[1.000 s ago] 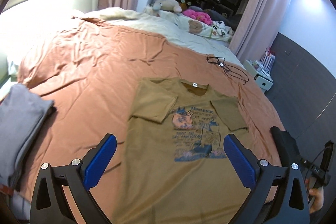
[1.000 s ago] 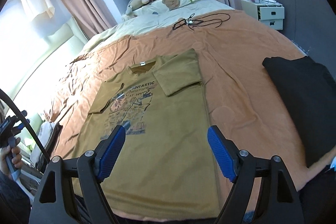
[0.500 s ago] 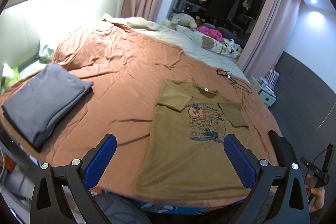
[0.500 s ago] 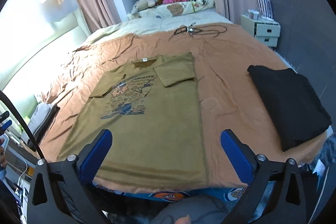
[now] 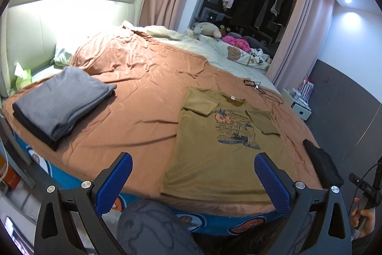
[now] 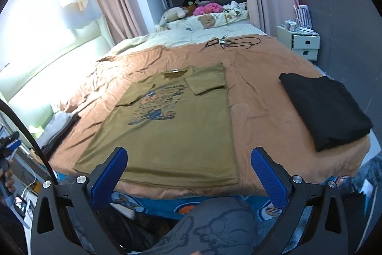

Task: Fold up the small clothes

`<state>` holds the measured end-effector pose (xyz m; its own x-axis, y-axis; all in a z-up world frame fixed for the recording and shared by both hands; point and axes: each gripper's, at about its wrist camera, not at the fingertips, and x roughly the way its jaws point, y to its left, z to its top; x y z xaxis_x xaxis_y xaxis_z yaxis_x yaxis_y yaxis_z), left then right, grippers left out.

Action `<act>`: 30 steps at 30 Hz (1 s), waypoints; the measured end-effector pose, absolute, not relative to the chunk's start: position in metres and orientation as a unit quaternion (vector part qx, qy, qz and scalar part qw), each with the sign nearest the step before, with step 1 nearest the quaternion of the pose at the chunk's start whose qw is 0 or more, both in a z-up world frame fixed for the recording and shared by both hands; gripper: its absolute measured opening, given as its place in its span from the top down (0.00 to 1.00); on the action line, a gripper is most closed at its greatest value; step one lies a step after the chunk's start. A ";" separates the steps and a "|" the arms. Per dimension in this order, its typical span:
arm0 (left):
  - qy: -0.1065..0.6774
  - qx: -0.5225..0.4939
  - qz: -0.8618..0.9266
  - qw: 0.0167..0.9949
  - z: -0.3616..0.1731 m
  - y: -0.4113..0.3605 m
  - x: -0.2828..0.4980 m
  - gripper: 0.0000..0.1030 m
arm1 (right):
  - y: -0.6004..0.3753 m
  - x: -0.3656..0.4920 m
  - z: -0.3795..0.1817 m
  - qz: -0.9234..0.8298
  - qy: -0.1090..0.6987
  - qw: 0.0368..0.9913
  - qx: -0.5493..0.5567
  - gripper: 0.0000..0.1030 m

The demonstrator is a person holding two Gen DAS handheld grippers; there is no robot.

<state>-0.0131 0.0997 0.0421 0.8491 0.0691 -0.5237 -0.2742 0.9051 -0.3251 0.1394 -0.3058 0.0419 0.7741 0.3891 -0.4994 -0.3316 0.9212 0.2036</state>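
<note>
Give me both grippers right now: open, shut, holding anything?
Left gripper: open, holding nothing, short of the shirt.
Right gripper: open wide, jaws just opened, nothing between them.

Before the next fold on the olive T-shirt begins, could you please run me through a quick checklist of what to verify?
1. Olive-brown printed cotton T-shirt lies flat, print up: ok.
2. Both short sleeves folded inward over the chest: ok.
3. Left gripper open, empty: ok.
4. Right gripper open, empty: ok.
5. Hem near the edge of the rust-orange bedspread, within reach: ok.
6. Folded black garment and folded grey stack clear of the shirt: ok.
</note>
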 end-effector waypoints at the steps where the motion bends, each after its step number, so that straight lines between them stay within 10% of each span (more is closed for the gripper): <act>1: 0.262 -0.195 0.090 0.941 0.036 0.099 -0.014 0.01 | -0.307 0.135 0.038 0.194 0.272 0.941 0.053 0.00; 30: 0.295 -0.238 0.081 0.922 -0.067 0.129 0.001 0.06 | -0.306 0.172 -0.048 0.167 0.308 0.932 0.097 0.02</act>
<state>0.0011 0.1293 -0.0672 0.8131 0.0097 -0.5820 -0.2899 0.8737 -0.3905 0.1718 -0.3059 -0.0477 0.7544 0.3707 -0.5418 -0.2513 0.9255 0.2833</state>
